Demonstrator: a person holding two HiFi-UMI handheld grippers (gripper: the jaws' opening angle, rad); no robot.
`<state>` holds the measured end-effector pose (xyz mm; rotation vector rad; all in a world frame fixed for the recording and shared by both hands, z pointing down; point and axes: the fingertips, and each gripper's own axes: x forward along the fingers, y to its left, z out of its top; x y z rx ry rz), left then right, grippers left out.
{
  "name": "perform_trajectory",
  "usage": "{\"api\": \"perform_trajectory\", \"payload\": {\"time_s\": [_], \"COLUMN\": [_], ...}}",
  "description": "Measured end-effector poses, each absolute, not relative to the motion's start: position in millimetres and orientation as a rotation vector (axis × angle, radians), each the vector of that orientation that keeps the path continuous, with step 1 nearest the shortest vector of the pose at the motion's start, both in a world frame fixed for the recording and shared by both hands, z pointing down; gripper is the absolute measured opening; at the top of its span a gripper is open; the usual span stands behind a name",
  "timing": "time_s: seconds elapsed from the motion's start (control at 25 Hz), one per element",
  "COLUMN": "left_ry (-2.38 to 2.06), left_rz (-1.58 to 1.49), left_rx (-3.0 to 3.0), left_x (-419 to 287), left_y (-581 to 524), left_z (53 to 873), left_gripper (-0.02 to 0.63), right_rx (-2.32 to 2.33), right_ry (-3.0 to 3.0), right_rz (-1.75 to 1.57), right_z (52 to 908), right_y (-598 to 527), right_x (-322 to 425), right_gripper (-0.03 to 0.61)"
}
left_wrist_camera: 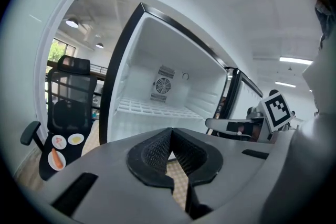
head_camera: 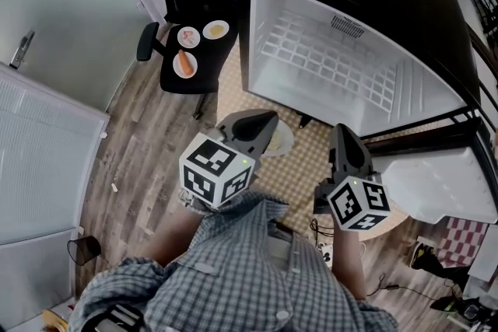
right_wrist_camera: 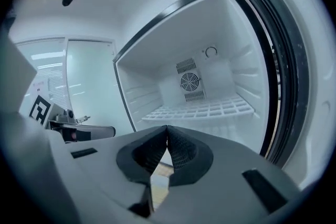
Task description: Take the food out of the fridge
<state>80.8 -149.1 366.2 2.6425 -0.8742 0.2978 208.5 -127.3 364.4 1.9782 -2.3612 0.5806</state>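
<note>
Fridge [head_camera: 268, 8]: black outside, white inside, door [head_camera: 436, 186] swung wide to the right. It holds 1 wire shelf [head_camera: 327, 66] and a round fan grille [right_wrist_camera: 189, 83] on the back wall; nothing rests on the shelf in any view. Food [head_camera: 184, 64]: outside the fridge, on 3 small plates [head_camera: 226, 29] grouped on the seat of a black office chair [head_camera: 208, 62], well to the left of the fridge. 1 portion is an orange stick, 1 is pinkish and 1 is yellowish; the kinds are too small to tell. Left hand-held gripper [head_camera: 263, 120]: jaws pressed together at the tips, ribbed pads [left_wrist_camera: 155, 152] meeting, nothing pinched. Right hand-held gripper [head_camera: 343, 133]: likewise pressed together, pads [right_wrist_camera: 181, 152] meeting, empty. Pose: both are held up in front of the person's chest, side by side but apart. They point toward the open compartment, a little below level, with the marker cubes turned up toward the head camera. A checked mat [head_camera: 311, 155] lies on the floor beneath them. Step in hand, as a judgement: the unloading looks complete, since the compartment shows bare and the food sits on the chair. Next move, as a judgement: no grasp seems called for. At most it needs a look into the door's inner side, which is poorly shown, then a push on the door's edge with the right hand-held gripper to shut it.
</note>
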Motion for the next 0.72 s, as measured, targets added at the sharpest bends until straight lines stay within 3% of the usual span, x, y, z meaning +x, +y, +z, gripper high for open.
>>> {"api": "perform_trajectory", "payload": {"time_s": [0.32, 0.72], "left_ry": [-0.856, -0.854], "left_rz": [0.324, 0.316], "left_rx": [2.719, 2.717], "left_x": [93, 91], "left_y": [-147, -147], "left_z": [354, 353], "left_gripper": [0.005, 0.005], "right_rx": [2.003, 2.027], "right_ry": [-2.313, -2.289], "right_rz": [0.335, 0.335], "right_z": [334, 334], "right_y": [-121, -120], "right_x": [215, 225], "right_gripper": [0.009, 0.009]}}
